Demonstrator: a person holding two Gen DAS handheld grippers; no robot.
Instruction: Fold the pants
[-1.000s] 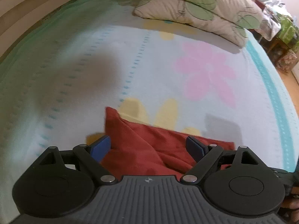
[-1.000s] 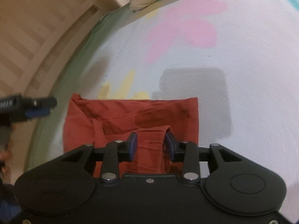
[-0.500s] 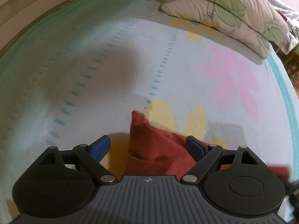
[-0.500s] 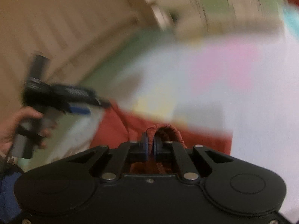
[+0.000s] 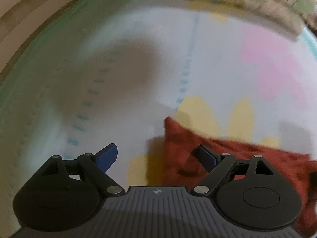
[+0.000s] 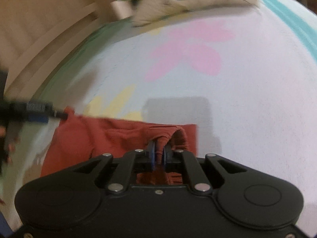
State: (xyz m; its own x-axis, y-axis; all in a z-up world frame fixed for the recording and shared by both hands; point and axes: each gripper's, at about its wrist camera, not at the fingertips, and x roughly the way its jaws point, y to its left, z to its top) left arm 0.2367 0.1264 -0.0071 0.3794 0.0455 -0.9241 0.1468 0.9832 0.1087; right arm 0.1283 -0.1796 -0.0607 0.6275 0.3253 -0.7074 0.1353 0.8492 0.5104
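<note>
Rust-red pants [image 5: 233, 158] lie folded on the bed. In the left wrist view my left gripper [image 5: 156, 156] is open, its right finger over the cloth's left part, its left finger over bare sheet. A corner of the pants pokes up ahead of it. In the right wrist view my right gripper [image 6: 159, 154] is shut on a bunched edge of the pants [image 6: 111, 136] and lifts it slightly. The left gripper shows at the left edge there [image 6: 37, 112], beside the pants' far left corner.
The bed sheet [image 5: 138, 75] is pale with pink and yellow flower prints and a teal stripe. A leaf-print pillow [image 6: 178, 2] lies at the head. A wooden bed frame [image 6: 39, 29] runs along the left side.
My right gripper has closed on the pants' edge and raised it. My left gripper has shifted left, so the pants now sit under its right finger only.
</note>
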